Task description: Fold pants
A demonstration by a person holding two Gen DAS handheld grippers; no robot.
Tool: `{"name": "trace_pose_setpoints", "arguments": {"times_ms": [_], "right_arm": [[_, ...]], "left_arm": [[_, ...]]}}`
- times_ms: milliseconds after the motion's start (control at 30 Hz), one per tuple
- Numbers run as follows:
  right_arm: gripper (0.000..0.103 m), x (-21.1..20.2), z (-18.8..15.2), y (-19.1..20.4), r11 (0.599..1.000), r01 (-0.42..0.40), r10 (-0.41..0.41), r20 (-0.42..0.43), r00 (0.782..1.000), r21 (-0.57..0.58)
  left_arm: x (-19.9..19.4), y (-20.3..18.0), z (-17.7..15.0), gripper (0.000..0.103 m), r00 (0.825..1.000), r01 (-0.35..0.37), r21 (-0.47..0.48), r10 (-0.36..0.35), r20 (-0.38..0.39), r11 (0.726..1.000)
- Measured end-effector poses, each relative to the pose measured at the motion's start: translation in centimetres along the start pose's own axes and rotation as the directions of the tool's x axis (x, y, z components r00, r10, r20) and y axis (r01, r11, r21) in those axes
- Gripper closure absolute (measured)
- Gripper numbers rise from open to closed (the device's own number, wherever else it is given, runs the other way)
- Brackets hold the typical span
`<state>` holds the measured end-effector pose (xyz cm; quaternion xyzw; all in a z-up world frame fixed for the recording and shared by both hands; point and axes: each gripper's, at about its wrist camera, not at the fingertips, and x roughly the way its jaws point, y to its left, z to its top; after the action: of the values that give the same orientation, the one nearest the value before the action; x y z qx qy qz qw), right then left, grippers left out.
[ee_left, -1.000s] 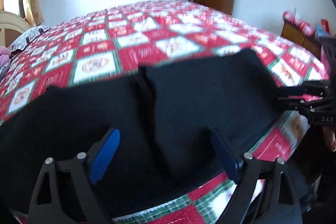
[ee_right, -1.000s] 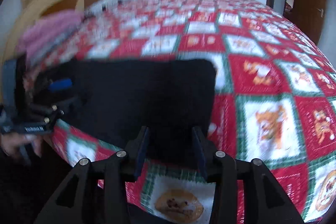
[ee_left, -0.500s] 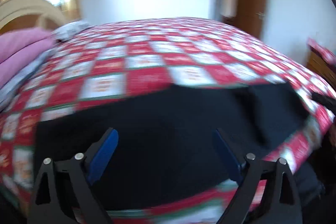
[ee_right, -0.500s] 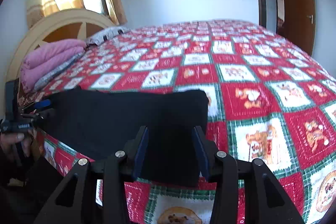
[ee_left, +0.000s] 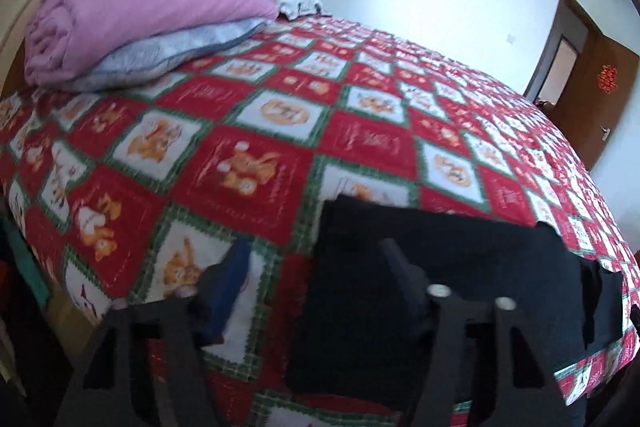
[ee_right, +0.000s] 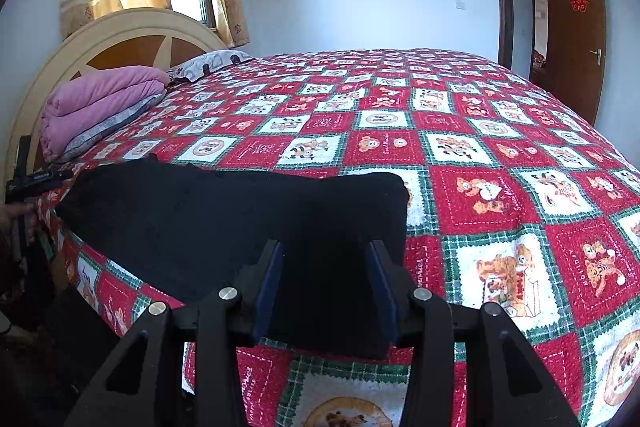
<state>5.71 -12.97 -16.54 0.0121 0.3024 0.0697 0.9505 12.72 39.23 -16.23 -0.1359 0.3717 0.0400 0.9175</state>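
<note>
1. The black pants (ee_right: 224, 223) are seen spread flat along the near edge of the bed, on the red, white and green checked bedspread (ee_right: 460, 155). In the right wrist view they form a long dark band from the left bed corner to about the middle of the near side, with a straight squared right end. In the left wrist view the pants (ee_left: 460, 267) show a squared left end and a notched, uneven right end near the bed edge.

2. The left gripper (ee_left: 316, 279) is held with its jaws wide apart at the left end of the pants: one blue pad over the bedspread, the other over the black cloth. Whether either pad touches the cloth cannot be told.

3. The right gripper (ee_right: 326, 291) is held with its jaws apart, straddling the near right corner of the pants; nothing is clamped.

4. Small writing is visible on the bedspread squares, "HOLIDAY" being readable at the far right of the right wrist view. A red paper character is seen on the brown door (ee_right: 576, 27).

5. A folded pink blanket (ee_right: 96, 107) over grey bedding is seen by the headboard (ee_right: 132, 39), well apart from the pants. Beyond the pants, a wide stretch of bedspread is left uncovered.
</note>
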Motion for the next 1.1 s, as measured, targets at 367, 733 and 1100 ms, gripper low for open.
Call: {"name": "trace_pose_setpoints", "arguments": {"times_ms": [367, 733, 1100], "right_arm": [[0.057, 0.3, -0.2, 0.2, 1.000, 0.004, -0.004, -0.011, 1.000, -0.011], [0.057, 0.5, -0.4, 0.4, 1.000, 0.013, -0.013, -0.014, 1.000, -0.015], [0.057, 0.6, -0.6, 0.6, 0.999, 0.017, -0.017, -0.018, 1.000, -0.030]], "left_arm": [[1.0, 0.4, -2.2, 0.052, 0.996, 0.084, -0.075, -0.086, -0.022, 0.994], [0.9, 0.0, -3.1, 0.046, 0.996, 0.083, -0.070, -0.084, -0.004, 0.994], [1.1, 1.3, -2.9, 0.065, 0.986, 0.162, -0.124, -0.166, -0.019, 0.979]]}}
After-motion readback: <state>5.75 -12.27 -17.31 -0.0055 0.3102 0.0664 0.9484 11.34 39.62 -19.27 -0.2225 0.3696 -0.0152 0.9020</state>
